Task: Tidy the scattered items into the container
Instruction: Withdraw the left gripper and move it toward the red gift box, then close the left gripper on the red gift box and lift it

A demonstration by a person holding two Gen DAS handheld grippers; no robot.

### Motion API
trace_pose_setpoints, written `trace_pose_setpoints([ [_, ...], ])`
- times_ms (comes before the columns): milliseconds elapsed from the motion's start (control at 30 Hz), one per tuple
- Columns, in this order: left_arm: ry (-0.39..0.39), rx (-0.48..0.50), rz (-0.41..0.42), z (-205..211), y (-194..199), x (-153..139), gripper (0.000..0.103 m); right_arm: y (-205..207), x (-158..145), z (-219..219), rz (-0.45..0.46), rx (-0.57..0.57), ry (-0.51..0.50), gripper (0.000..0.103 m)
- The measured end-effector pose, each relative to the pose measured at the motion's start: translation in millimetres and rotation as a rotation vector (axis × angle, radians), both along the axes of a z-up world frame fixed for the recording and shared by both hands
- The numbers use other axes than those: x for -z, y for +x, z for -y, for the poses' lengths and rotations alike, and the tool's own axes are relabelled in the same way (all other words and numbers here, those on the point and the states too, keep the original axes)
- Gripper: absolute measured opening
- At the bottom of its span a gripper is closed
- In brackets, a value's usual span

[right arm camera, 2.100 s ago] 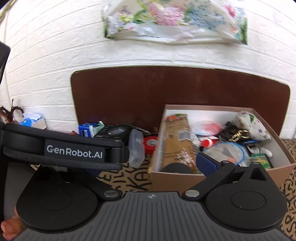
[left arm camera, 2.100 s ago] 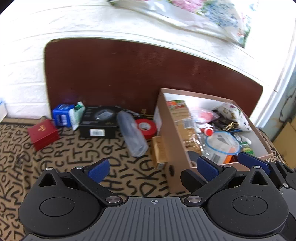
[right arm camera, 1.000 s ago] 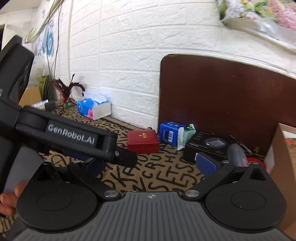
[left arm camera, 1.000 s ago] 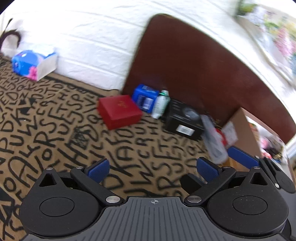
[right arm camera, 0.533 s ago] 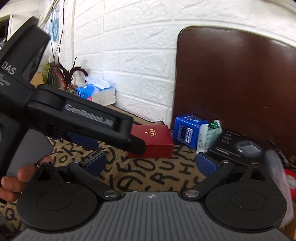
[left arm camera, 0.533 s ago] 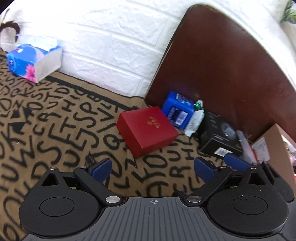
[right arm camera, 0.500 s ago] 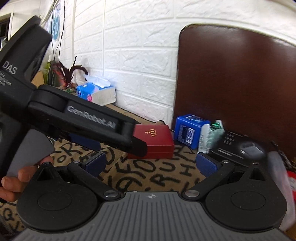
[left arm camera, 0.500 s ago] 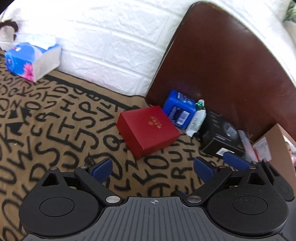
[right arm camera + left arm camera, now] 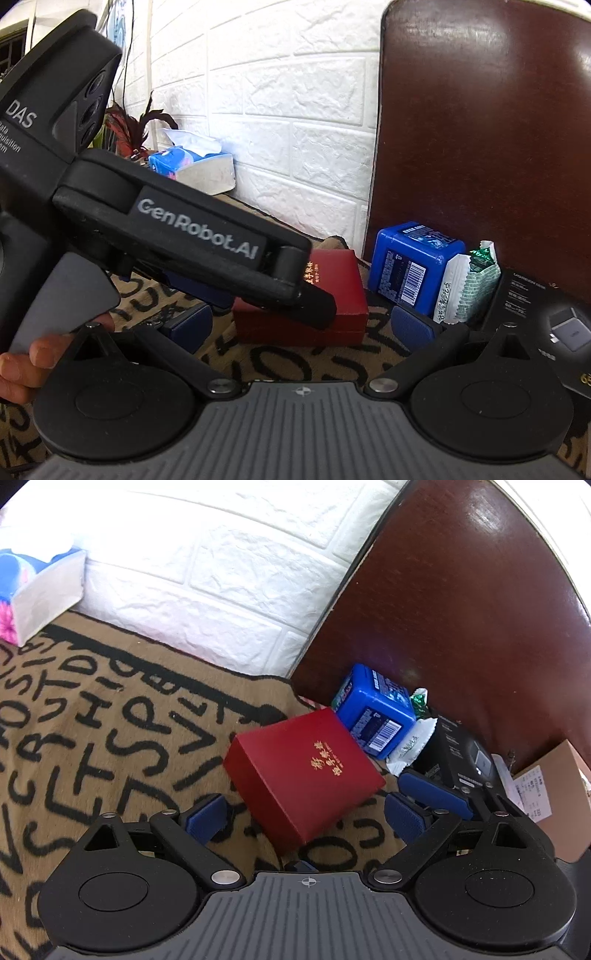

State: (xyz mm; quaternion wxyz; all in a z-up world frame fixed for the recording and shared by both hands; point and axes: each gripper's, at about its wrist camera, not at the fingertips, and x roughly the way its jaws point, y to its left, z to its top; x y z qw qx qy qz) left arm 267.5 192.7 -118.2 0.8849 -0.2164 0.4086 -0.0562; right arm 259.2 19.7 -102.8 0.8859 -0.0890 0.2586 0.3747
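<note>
Left gripper (image 9: pixel 306 814), jaws wide, straddles red box (image 9: pixel 304 771) on lettered rug (image 9: pixel 92 738). Right gripper (image 9: pixel 301 325), jaws wide, holds nothing; blue box (image 9: pixel 412 267) beside red box.

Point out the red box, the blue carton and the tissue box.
red box (image 9: pixel 306 771), left wrist view, on its lid by the gold lettering.
blue carton (image 9: pixel 410 258), right wrist view, on its front face.
tissue box (image 9: pixel 199 168), right wrist view, on its side.
</note>
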Motion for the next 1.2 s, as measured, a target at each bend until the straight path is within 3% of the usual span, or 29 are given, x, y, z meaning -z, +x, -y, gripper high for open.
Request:
trace_pose_setpoints([
  [233,0.082,0.046,0.017,4,11,3,0.098,11,7,-8,-0.025,-0.019,-0.013,0.102],
  [300,0.101,0.051,0.023,6,12,3,0.091,11,7,-7,-0.022,-0.027,-0.011,0.101],
  [433,0.110,0.045,0.021,7,12,3,0.088,11,7,-5,-0.026,-0.009,-0.009,0.085],
  [667,0.098,0.037,0.004,17,-3,-1,0.083,-4,4,-1,-0.009,0.016,-0.032,0.084],
  [933,0.081,0.070,-0.011,51,-49,-3,0.082,-57,-1,34,-0.023,0.062,-0.030,0.084],
  [1200,-0.019,0.113,-0.031,90,-115,3,0.079,-132,-6,76,0.002,0.121,-0.085,0.084],
])
